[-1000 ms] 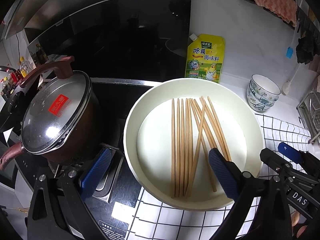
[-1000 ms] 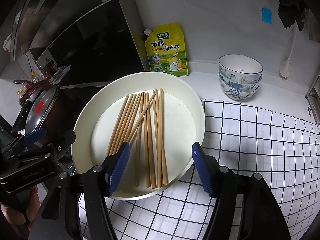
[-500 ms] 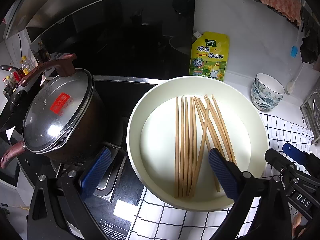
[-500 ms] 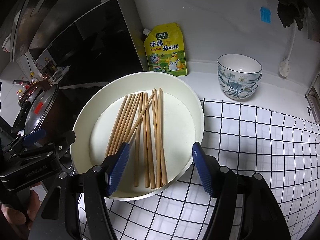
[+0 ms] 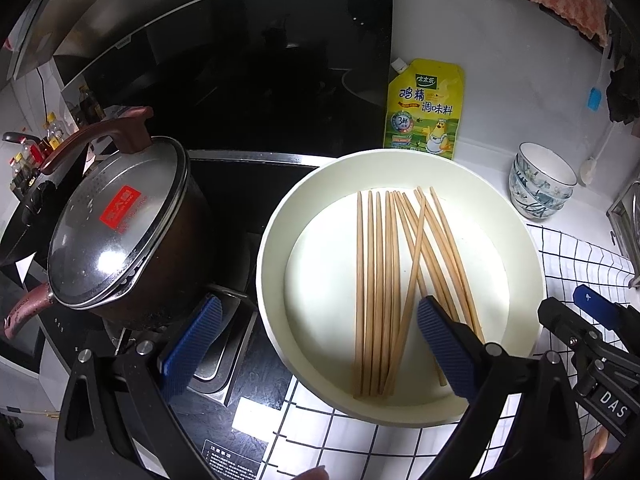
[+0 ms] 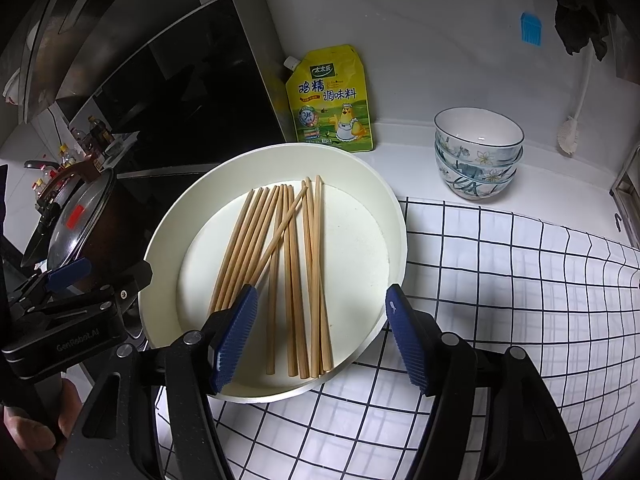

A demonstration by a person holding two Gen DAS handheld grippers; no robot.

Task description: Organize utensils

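Chopsticks (image 6: 288, 256) lie loose in the white pan (image 6: 372, 184), one crossing the rest. Left gripper (image 5: 320, 344) and right gripper (image 6: 320, 332) hover near them, released; likely sorting next, though the pictures don't settle it

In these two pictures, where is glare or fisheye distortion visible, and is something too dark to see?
Left wrist view: a bright glare spot on the pot lid; the black backsplash is too dark to read. Right wrist view: the checked cloth lines bend near the edge from the fisheye; the chopsticks on the white plate are sharp and evenly lit.
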